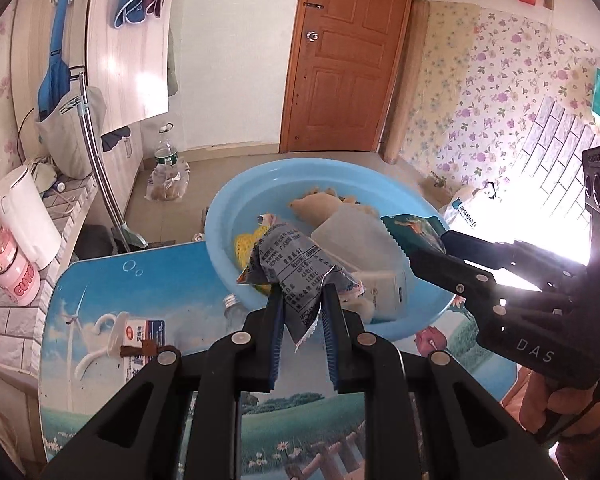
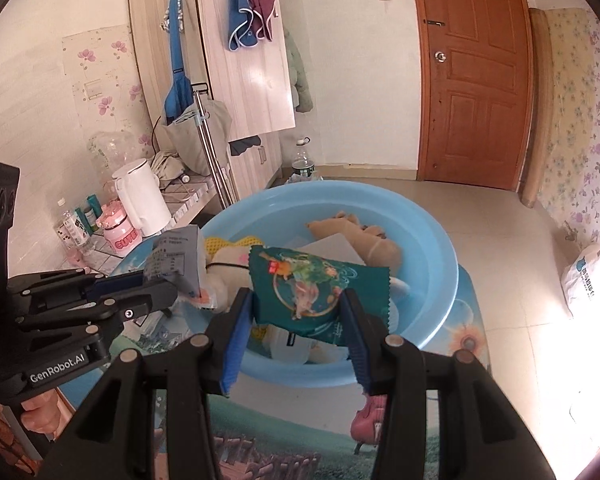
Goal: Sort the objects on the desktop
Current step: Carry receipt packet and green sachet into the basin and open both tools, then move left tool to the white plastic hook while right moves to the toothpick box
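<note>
Left wrist view: the left gripper [image 1: 302, 300] is clenched on a grey snack packet [image 1: 296, 276], held above the near rim of the blue basin [image 1: 236, 204]; the basin rests on the printed table [image 1: 100, 292] and holds a beige plush toy [image 1: 320, 208]; the right gripper [image 1: 430, 254] enters from the right, gripping a green packet [image 1: 412, 228].

Right wrist view: the right gripper [image 2: 296, 316] grasps the green packet [image 2: 316, 288] over the basin [image 2: 432, 240]; the left gripper [image 2: 168, 286] holds the grey packet [image 2: 176, 258], apparently at the basin's left edge.
</note>
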A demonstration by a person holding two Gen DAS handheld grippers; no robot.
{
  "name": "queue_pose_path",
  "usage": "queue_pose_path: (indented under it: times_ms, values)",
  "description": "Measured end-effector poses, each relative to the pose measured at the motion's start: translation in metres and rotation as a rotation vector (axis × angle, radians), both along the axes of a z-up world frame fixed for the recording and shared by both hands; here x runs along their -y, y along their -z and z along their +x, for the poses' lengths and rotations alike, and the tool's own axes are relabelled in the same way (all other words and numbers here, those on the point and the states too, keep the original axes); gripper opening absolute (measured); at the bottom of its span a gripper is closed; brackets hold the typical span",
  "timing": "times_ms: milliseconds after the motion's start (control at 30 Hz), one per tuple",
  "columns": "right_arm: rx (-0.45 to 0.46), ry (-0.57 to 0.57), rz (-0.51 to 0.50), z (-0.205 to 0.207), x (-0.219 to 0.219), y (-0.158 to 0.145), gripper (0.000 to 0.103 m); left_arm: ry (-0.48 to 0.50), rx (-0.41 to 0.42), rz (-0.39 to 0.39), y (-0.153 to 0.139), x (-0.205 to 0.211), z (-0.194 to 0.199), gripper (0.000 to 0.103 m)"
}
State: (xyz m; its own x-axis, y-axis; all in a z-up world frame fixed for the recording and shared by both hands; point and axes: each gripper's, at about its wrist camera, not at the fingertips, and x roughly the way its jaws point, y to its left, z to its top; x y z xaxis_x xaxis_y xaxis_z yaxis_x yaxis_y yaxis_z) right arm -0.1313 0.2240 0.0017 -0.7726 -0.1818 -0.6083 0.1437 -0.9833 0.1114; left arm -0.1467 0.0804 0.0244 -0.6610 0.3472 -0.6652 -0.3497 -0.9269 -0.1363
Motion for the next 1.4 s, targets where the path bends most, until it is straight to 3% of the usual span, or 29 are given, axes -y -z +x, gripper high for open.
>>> queue_pose_path:
  times_ms: [433,733,800,867,1133,1233,1300,1400]
  values:
    - [0.007,0.007,0.026,-0.054,-0.024,0.006,0.043,0.037,-0.044,-0.032,0.001,-0.025,-0.061,0.017]
    - [0.080,0.013,0.009,-0.080,-0.033,0.027,0.045,0.034,-0.031,-0.025,0.004,-0.040,-0.096,0.019]
    - [0.094,0.010,-0.002,-0.082,-0.034,0.031,0.047,0.022,-0.037,-0.020,0.003,-0.040,-0.097,0.036]
    - [0.098,0.016,0.000,-0.083,-0.034,0.033,0.048,0.003,-0.054,-0.020,0.003,-0.037,-0.097,0.045]
    - [0.085,0.037,0.000,-0.080,-0.031,0.027,0.057,-0.031,-0.046,-0.030,0.005,-0.023,-0.093,0.066]
    - [0.075,0.042,-0.002,-0.078,-0.030,0.023,0.058,-0.051,-0.051,-0.039,0.005,-0.018,-0.090,0.078]
    - [0.065,0.041,0.010,-0.076,-0.027,0.019,0.058,-0.071,-0.047,-0.041,0.003,-0.013,-0.088,0.093]
    - [0.050,0.033,0.020,-0.073,-0.020,0.013,0.058,-0.107,-0.057,-0.018,0.000,-0.001,-0.085,0.098]
